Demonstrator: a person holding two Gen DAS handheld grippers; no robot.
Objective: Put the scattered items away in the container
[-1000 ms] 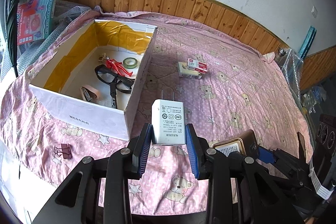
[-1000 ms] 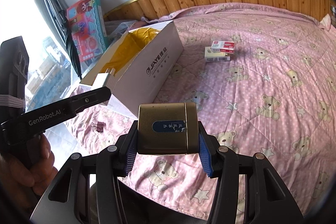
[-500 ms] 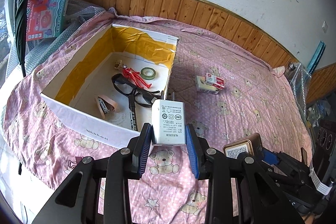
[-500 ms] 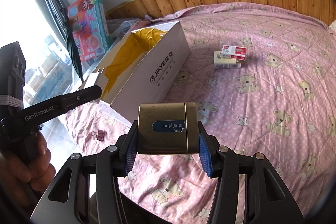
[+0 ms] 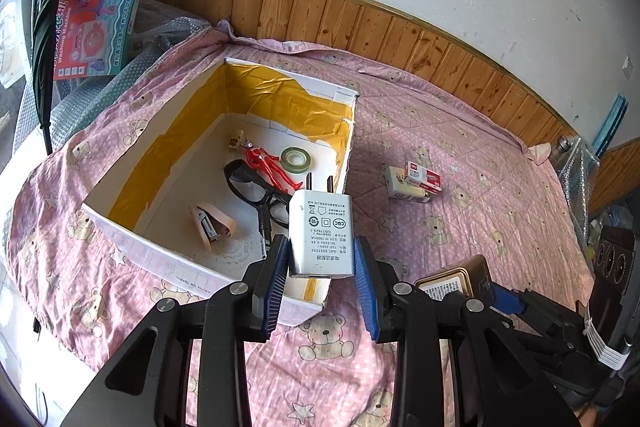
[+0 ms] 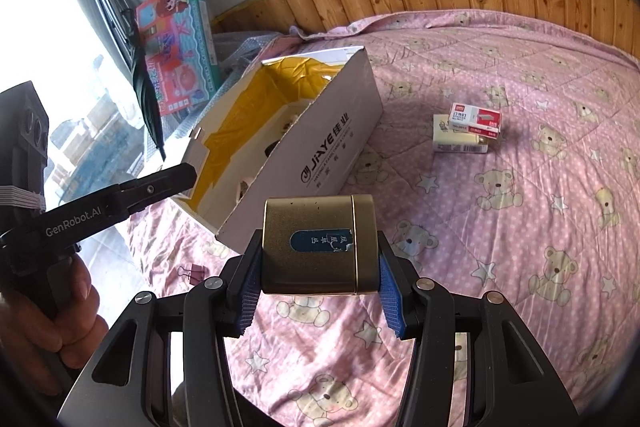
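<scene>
One bed (image 5: 480, 247), pink bear quilt. One open cardboard box (image 5: 352, 115) on it — inside: one glasses (image 5: 256, 187), one red figure (image 5: 268, 165), one tape roll (image 5: 296, 157), one stapler (image 5: 210, 223). Two small boxes (image 6: 468, 129) stacked on quilt, well apart from cardboard box. One binder clip (image 6: 194, 273) near box corner. Left gripper (image 5: 320, 267) fingers clamp white charger (image 5: 322, 235) over box's near corner. Right gripper (image 6: 318, 287) fingers grip gold tin (image 6: 318, 243) — above quilt, beside box.
</scene>
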